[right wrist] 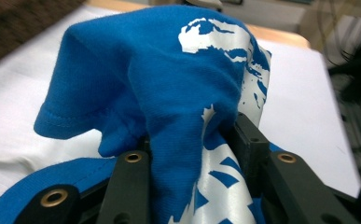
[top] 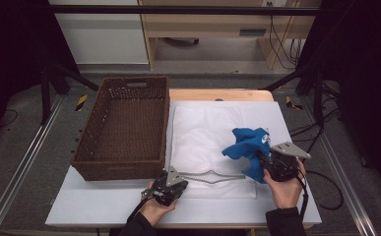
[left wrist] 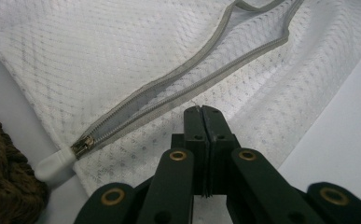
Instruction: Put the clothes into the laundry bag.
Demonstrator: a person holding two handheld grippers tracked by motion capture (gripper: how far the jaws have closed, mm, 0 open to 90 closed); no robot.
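A white mesh laundry bag (top: 205, 135) lies flat on the white table, its grey zipper (top: 212, 176) gaping open along the front edge. My left gripper (top: 171, 184) is at the bag's front left corner. In the left gripper view its jaws (left wrist: 202, 112) are pressed together, pinching the mesh just below the zipper (left wrist: 169, 100), near the zipper pull (left wrist: 82, 147). My right gripper (top: 276, 164) hangs above the bag's right side, shut on a bunched blue T-shirt (top: 247, 147) with white print. The cloth (right wrist: 169, 79) drapes over both jaws (right wrist: 192, 140) and hides their tips.
A brown wicker basket (top: 124, 169) stands on the table's left half, touching the bag's left edge; its corner (left wrist: 5, 186) is near my left gripper. A wooden board (top: 217, 94) lies behind the bag. Bare white table (top: 94, 201) runs along the front.
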